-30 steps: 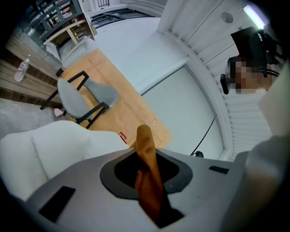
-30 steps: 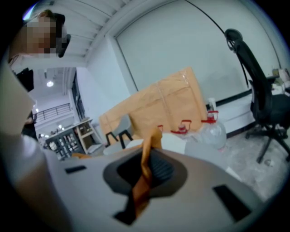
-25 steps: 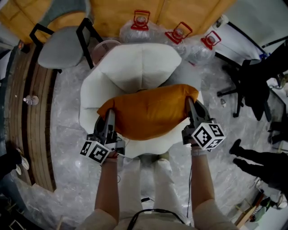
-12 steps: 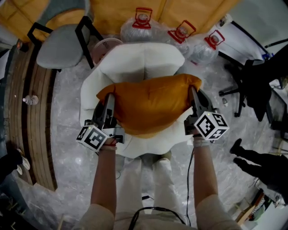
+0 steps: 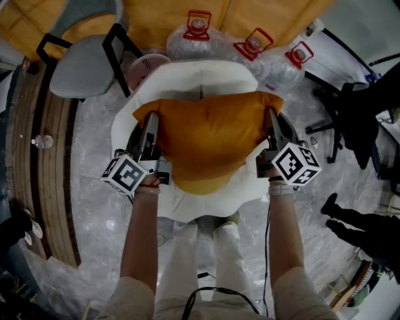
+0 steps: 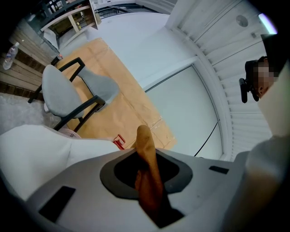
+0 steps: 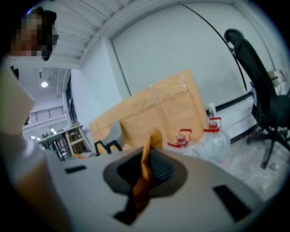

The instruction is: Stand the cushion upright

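Note:
An orange cushion [image 5: 209, 137] hangs lifted over the seat of a white armchair [image 5: 187, 81], held by its two upper corners. My left gripper [image 5: 151, 119] is shut on the cushion's left corner; in the left gripper view the orange fabric [image 6: 147, 176] is pinched between the jaws. My right gripper [image 5: 270, 115] is shut on the right corner, and in the right gripper view a fold of orange fabric [image 7: 142, 181] sticks up from the jaws. The cushion's lower edge sags toward the seat front.
A grey chair with black arms [image 5: 81, 65] stands at the back left. Three water bottles with red handles [image 5: 250, 47] line the back, before tan cardboard [image 5: 175, 15]. A black office chair [image 5: 356, 119] is at the right; a wooden bench [image 5: 44, 156] at the left.
Both grippers have carried the cushion away from me toward the armchair's backrest, and the cushion now hangs more upright, covering more of the seat.

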### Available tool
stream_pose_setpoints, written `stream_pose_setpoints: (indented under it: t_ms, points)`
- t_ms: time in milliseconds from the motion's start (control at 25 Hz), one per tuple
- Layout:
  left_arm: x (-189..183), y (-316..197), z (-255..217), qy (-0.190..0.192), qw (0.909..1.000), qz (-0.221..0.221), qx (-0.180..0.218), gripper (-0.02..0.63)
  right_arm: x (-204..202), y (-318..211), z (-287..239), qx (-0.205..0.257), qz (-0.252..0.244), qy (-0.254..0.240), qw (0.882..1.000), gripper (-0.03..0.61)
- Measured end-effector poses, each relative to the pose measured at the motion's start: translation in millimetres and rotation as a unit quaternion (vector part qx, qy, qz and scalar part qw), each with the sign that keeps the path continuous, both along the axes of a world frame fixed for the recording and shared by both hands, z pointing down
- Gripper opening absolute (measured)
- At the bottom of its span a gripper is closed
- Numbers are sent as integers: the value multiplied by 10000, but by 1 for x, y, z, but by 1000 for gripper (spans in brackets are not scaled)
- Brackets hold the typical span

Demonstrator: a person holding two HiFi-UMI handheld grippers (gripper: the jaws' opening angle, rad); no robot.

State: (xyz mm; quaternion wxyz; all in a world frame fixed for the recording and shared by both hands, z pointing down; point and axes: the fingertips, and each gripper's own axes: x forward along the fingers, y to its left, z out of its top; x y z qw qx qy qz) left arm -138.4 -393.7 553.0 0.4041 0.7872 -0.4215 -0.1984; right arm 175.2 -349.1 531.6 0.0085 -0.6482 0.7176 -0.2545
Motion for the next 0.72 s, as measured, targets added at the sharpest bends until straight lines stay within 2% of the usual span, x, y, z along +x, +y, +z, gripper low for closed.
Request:
stream_pose_setpoints:
  t_ms: [200,400,600,720]
  points:
    - [4,-17,-3,-41,10000,28,39,89,3,-10,-3,87,10,6,10000,31]
    - [11,-36,-14,-49,9996,105,241,89,10,-23,-12,258,90,107,9996,31]
    - [7,-53,1,-22,9999,-7,139,91,10,-44,6,122,93,151,9998,32]
    - [5,-61,5,-1,9999,-42,134,100,9,-55,10,133,63,365,9992,31]
